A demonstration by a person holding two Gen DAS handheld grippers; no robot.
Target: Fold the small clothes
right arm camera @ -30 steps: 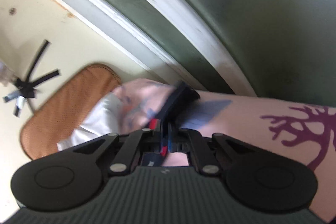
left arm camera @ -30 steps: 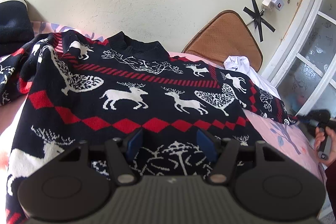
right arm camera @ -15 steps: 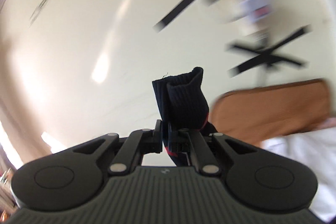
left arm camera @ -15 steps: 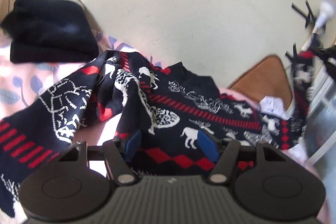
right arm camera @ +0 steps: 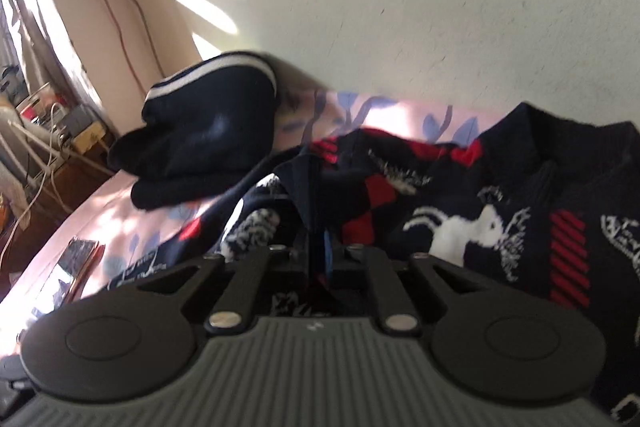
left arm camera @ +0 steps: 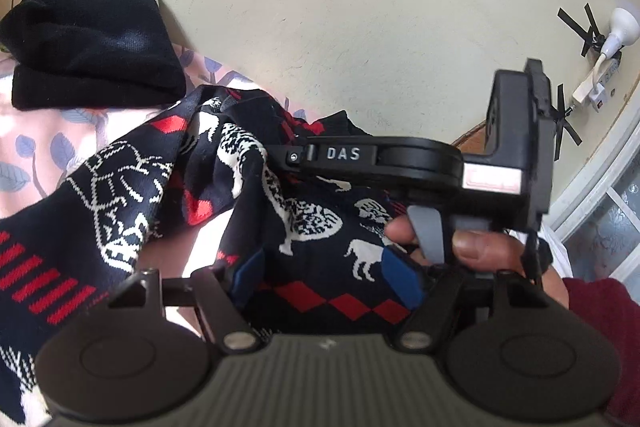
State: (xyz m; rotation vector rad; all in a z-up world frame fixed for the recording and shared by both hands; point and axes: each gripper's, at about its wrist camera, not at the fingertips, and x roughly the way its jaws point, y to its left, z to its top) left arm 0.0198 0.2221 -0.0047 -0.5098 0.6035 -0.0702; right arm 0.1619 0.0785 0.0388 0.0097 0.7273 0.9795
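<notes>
Folding, I pinched the navy reindeer-patterned knit sweater's (left arm camera: 320,227) sleeve (right arm camera: 308,183) in my right gripper (right arm camera: 320,259), jaws just easing, carried across its chest; my left gripper (left arm camera: 326,273) gaped empty above it.

A bed in a pink leaf-print sheet (left arm camera: 36,155) carries the reindeer sweater (left arm camera: 320,227) at centre and 1 folded black garment (left arm camera: 92,55) upper left.

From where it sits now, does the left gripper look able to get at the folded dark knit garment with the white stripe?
Probably yes. The left gripper stands open and empty over the navy reindeer sweater. The folded dark knit garment lies up-left beyond the sweater's bunched sleeve. The right gripper is off to the other side, so nothing blocks it.
</notes>
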